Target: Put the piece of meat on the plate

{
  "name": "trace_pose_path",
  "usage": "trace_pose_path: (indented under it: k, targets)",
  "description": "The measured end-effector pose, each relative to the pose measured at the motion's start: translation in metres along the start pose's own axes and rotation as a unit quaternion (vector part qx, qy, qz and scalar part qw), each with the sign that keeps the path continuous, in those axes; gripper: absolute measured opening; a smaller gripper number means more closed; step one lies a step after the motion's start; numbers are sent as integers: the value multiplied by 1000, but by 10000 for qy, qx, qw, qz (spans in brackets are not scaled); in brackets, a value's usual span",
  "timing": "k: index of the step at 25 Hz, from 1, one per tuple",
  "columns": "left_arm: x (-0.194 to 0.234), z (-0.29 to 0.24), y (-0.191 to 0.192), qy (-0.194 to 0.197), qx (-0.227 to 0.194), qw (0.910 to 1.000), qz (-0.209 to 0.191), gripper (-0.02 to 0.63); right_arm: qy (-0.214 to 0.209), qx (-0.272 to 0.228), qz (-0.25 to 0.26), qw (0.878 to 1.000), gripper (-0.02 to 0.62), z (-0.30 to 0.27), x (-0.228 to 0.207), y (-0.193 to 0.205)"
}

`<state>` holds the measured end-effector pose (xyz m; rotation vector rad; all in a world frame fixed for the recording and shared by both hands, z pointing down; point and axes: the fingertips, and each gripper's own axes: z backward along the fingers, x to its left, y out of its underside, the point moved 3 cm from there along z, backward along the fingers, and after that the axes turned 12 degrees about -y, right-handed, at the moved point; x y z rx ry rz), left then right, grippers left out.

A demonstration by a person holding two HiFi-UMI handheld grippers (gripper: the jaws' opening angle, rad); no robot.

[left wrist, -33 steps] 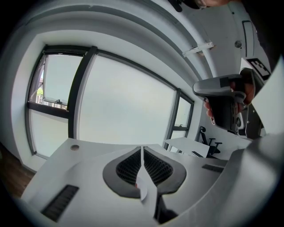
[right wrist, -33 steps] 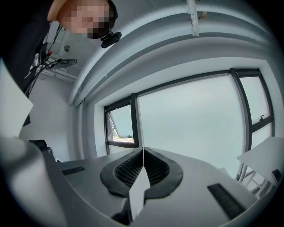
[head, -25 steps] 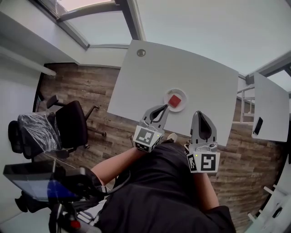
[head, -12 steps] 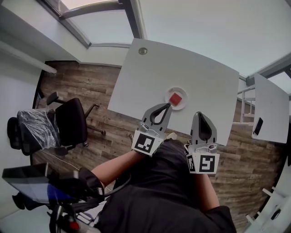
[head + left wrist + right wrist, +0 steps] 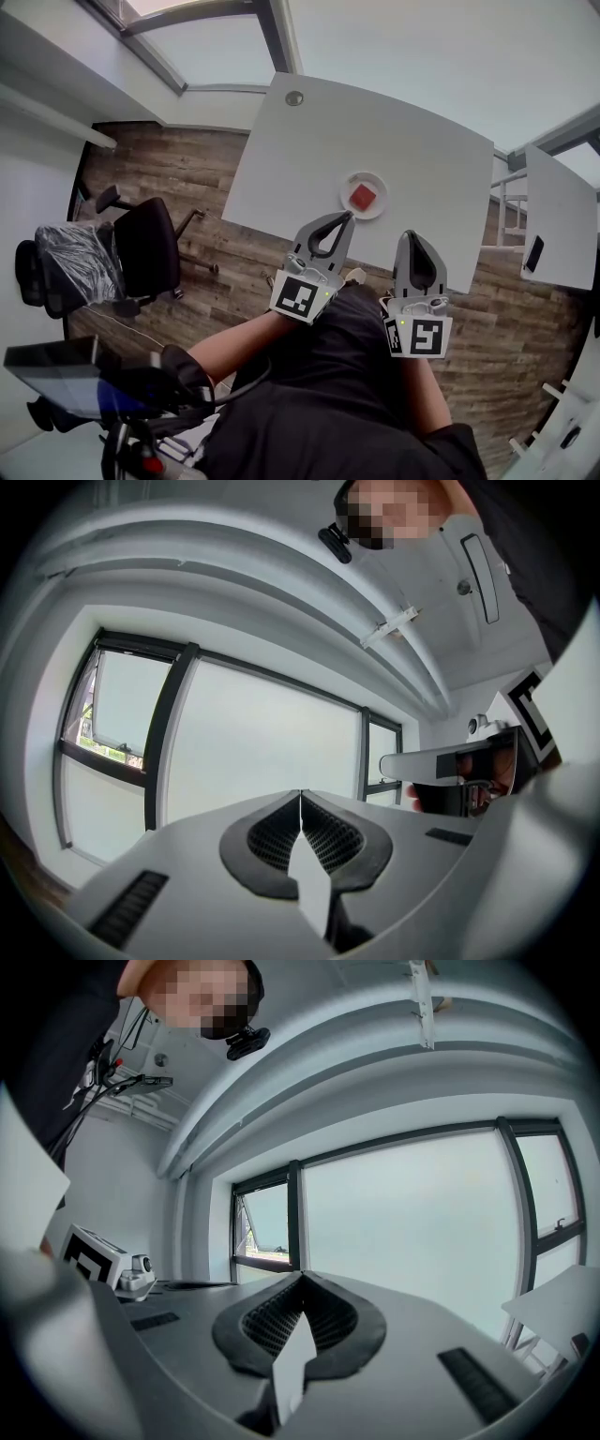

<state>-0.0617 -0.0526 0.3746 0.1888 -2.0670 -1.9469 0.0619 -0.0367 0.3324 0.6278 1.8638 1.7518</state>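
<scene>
Meat (image 5: pixel 363 197) lies on the plate (image 5: pixel 348 185) on the worktop (image 5: pixel 309 150) in the head view; your left gripper (image 5: pixel 345 217) hovers near it. Left gripper view: jaws clenched, empty. Right gripper view: right gripper (image 5: pixel 302 1277) likewise clenched on nothing. Draw back level, so you never nudge the plate.

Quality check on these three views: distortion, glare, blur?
Head view: heavy fisheye curves the table edges; meat on the plate is sharp, light even. Left gripper view: window blown out white, corners vignetted, left gripper shut. Right gripper view: same washed-out window, right gripper shut.
</scene>
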Motion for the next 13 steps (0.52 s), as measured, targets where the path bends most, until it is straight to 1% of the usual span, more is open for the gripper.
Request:
trace_pose_path:
  k: [7, 13]
  targets:
    - [1, 2, 0, 88, 25, 10000, -6, 9, 63, 26, 11, 10000, 6, 0, 5, 2]
    - [6, -1, -2, 152, -13, 9998, -117, 9, 36, 85, 42, 9999, 6, -9, 8, 3]
